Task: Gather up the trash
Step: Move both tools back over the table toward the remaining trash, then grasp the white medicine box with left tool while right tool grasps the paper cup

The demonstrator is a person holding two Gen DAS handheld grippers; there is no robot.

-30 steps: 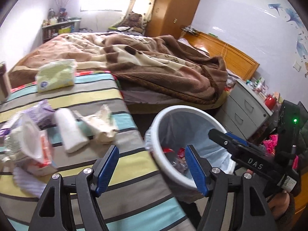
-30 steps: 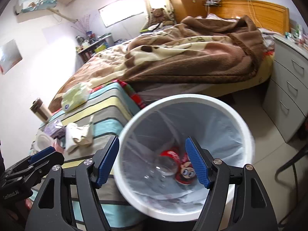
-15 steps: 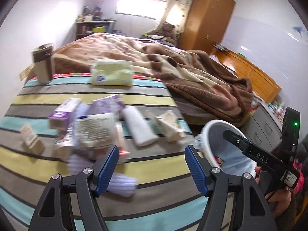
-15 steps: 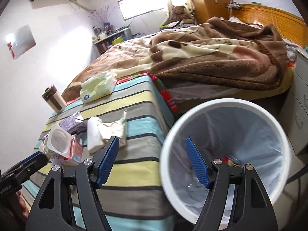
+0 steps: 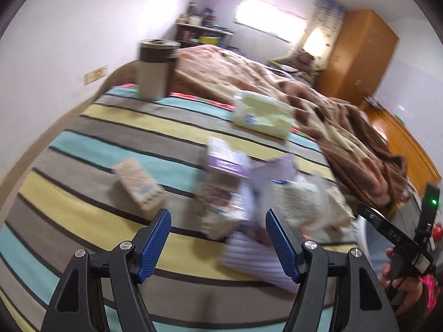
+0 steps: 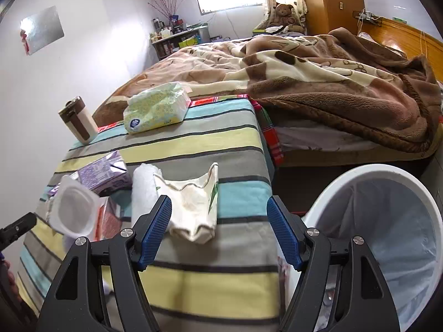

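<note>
1. Right wrist view: right gripper (image 6: pixel 218 232) is hovering, jaws wide and empty, over the crumpled wrapper (image 6: pixel 193 204) on the table (image 6: pixel 210 138).
2. Left gripper (image 5: pixel 218 240) likewise empty, facing the litter pile (image 5: pixel 249 193).
3. Straddle one piece; bin (image 6: pixel 387 221) is waiting beside.

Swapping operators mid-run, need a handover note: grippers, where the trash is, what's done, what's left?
Left hand-held gripper: open, empty, over the striped table.
Right hand-held gripper: open, empty, in front of the crumpled cream wrapper.
On the table, uncollected: that wrapper, white roll, purple carton, clear plastic cup, small beige box.
Tissue pack and tumbler stand further back.
White lined bin sits beside the table's right edge; its contents cannot be made out.
Left: bin the table litter.
</note>
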